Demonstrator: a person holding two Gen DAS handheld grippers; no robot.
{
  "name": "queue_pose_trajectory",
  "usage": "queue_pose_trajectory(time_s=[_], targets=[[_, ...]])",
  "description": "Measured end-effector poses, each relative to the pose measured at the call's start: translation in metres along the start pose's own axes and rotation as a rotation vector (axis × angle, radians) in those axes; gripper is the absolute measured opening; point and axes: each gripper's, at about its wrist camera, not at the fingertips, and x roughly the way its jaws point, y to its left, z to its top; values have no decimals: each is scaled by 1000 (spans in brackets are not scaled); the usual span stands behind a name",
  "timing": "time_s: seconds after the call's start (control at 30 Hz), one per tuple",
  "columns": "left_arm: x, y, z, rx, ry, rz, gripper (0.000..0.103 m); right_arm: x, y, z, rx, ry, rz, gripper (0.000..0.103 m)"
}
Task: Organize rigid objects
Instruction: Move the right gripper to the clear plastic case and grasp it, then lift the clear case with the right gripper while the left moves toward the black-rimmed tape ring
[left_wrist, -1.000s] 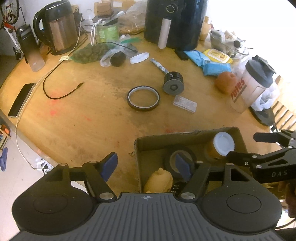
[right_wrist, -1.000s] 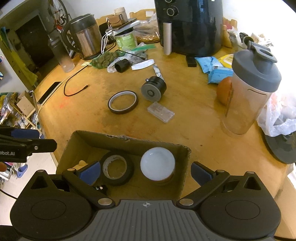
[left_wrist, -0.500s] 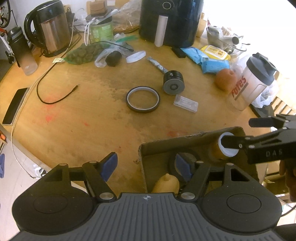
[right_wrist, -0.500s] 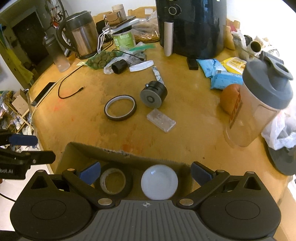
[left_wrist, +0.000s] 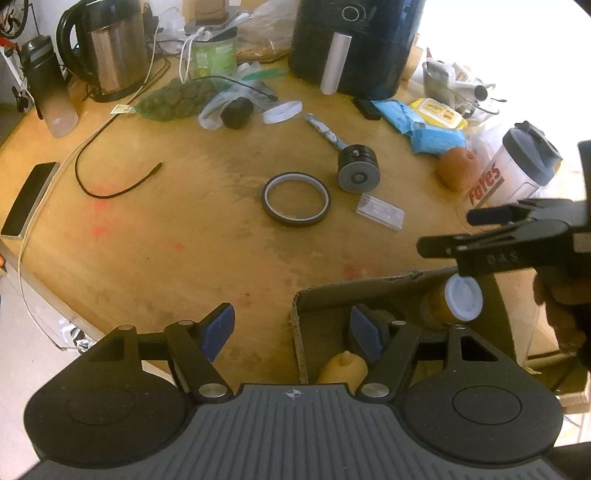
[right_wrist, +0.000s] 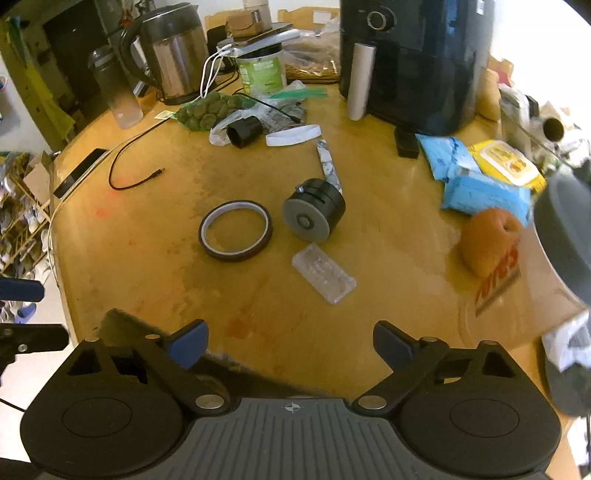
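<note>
A cardboard box (left_wrist: 373, 288) sits at the table's near edge and holds a white-lidded jar (left_wrist: 461, 300), a yellow lemon-shaped object (left_wrist: 343, 367) and a dark tape roll, mostly hidden. On the table lie a dark tape ring (left_wrist: 296, 198) (right_wrist: 235, 229), a grey-black cylinder (left_wrist: 358, 173) (right_wrist: 313, 215) and a clear plastic case (left_wrist: 380, 211) (right_wrist: 324, 272). My left gripper (left_wrist: 291, 334) is open and empty, straddling the box's left wall. My right gripper (right_wrist: 290, 343) is open and empty above the box's far rim (right_wrist: 122, 321); it also shows in the left wrist view (left_wrist: 443, 230).
A shaker bottle (left_wrist: 517, 177) and an orange fruit (right_wrist: 489, 245) stand at the right. An air fryer (right_wrist: 413, 62), kettle (right_wrist: 170, 59), green can, blue wipes packs (right_wrist: 476, 184), black cable (left_wrist: 110, 184) and a phone (left_wrist: 29, 199) ring the table's back and left.
My right gripper has risen and moved forward over the box toward the table's middle, leaving the jar in the box. My left gripper has shifted slightly back and left.
</note>
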Motion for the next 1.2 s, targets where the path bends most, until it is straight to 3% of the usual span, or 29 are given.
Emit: queue_pose_trajectory(time_s=[0.47, 0.83, 1.03, 1.1, 1.2], targets=[[-3, 26, -5, -81, 4, 30, 69, 64, -9, 31, -157, 69, -27, 77], [-9, 43, -14, -146, 12, 58, 69, 113, -17, 40, -234, 139, -40, 52], [-8, 49, -17, -169, 20, 64, 69, 122, -19, 41, -241, 138, -8, 44], [-7, 49, -16, -170, 23, 61, 69, 122, -19, 41, -236, 139, 7, 36], [-5, 48, -15, -166, 26, 55, 69, 122, -18, 41, -225, 140, 11, 36]])
